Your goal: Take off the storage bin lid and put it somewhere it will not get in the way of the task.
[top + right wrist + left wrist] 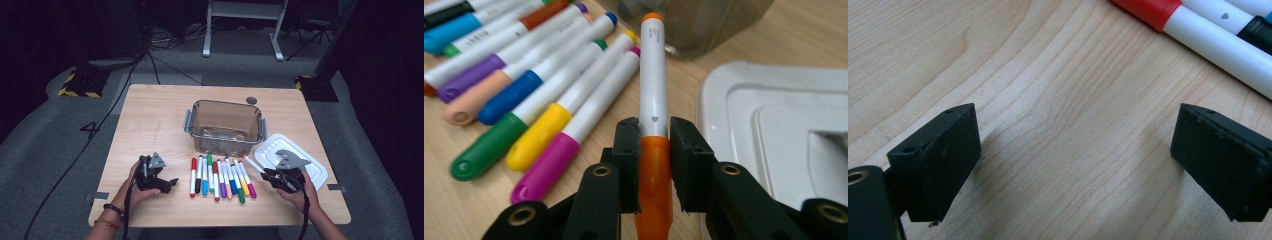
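A row of several coloured markers lies on the wooden table in front of a clear plastic bin. My right gripper is shut on an orange-capped marker, its pads pressing the orange cap and white barrel; the marker points toward the bin. In the high view that marker sticks out to the upper left of the gripper. My left gripper rests open on the table left of the row, with bare wood between its jaws and a red-capped marker beyond.
A white lid lies flat right of the bin, partly under my right gripper. A small dark disc sits at the table's far edge. Bare wood stretches across the left half of the table.
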A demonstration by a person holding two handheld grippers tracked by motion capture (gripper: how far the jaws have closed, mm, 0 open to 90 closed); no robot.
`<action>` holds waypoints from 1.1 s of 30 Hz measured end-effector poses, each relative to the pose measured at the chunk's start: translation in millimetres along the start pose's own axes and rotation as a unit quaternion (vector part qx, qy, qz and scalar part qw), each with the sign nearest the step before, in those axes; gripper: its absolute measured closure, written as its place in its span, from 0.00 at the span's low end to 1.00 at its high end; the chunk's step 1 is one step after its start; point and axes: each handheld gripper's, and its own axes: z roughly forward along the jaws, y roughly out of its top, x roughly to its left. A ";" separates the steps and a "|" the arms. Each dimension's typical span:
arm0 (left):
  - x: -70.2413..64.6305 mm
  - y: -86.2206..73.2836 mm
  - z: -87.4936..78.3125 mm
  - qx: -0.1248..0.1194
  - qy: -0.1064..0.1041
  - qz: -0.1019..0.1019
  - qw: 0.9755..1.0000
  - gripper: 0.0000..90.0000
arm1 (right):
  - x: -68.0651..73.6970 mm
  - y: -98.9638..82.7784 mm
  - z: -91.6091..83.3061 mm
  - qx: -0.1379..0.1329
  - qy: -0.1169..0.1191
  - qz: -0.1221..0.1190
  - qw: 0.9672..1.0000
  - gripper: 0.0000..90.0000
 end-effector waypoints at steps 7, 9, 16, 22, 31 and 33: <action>0.0 0.0 0.0 0.000 0.000 0.000 1.000 0.07 | 8.0 20.3 -16.9 -0.026 0.040 -0.051 0.998 0.83; 0.0 0.0 0.0 0.000 0.000 0.000 1.000 0.07 | 10.2 27.3 -22.7 -0.035 0.048 -0.063 0.996 0.83; 0.0 0.0 -0.1 0.000 0.000 0.001 1.000 0.07 | 12.7 56.5 -38.4 -0.062 0.062 -0.099 0.991 0.83; 0.0 0.0 0.0 0.000 0.000 0.000 1.000 0.07 | 11.1 85.6 -48.8 -0.085 0.058 -0.123 0.987 0.83; 0.2 0.0 0.0 0.000 0.000 0.000 1.000 0.07 | 4.4 128.4 -44.5 -0.089 0.058 -0.140 0.984 0.83; 0.2 0.0 0.1 0.000 0.000 0.000 1.000 0.07 | 1.8 138.1 -43.1 -0.094 0.061 -0.141 0.984 0.83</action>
